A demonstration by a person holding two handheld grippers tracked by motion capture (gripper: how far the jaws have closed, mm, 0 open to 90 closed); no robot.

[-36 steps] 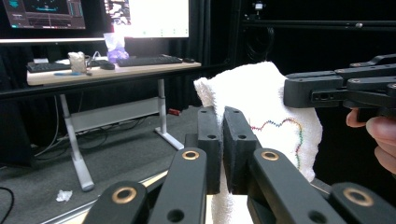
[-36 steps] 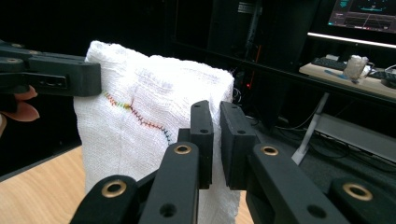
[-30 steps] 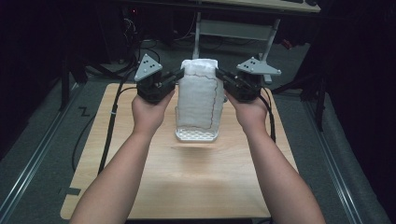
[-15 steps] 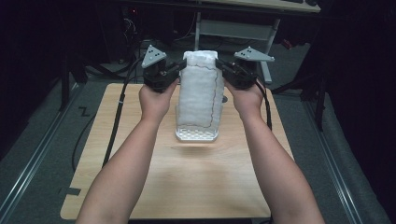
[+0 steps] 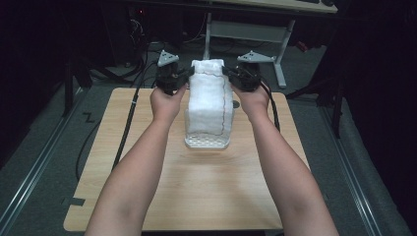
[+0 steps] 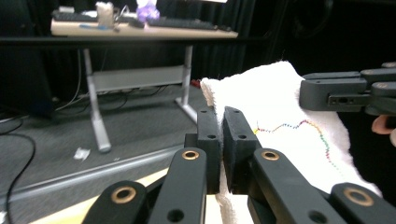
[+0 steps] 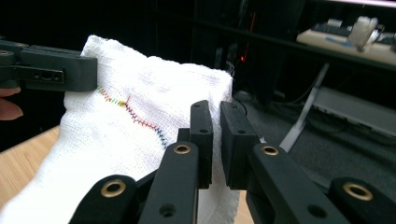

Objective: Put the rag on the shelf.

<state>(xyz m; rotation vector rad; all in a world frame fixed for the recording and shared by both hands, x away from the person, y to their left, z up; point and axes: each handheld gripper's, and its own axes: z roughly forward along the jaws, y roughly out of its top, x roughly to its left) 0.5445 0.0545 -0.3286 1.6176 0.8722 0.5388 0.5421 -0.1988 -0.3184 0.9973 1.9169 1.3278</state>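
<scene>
A white towel (image 5: 209,101) with a multicoloured stitched seam (image 6: 299,127) hangs stretched between both grippers above the table. My left gripper (image 5: 186,74) is shut on the towel's upper left corner; its jaws pinch the cloth edge (image 6: 221,154). Shut on the upper right corner is my right gripper (image 5: 230,73), with cloth (image 7: 140,135) caught between the jaws. The towel's lower end reaches down into a white perforated basket (image 5: 207,142) on the table. Each gripper view shows the other gripper across the towel.
The wooden table (image 5: 196,187) lies under the arms, its front half bare. Black cables (image 5: 129,118) trail off the left side. Behind the table stand a desk frame (image 5: 246,32) and dark floor.
Both grippers have risen and moved away from the person, lifting the towel's top edge higher while its bottom stays in the basket.
</scene>
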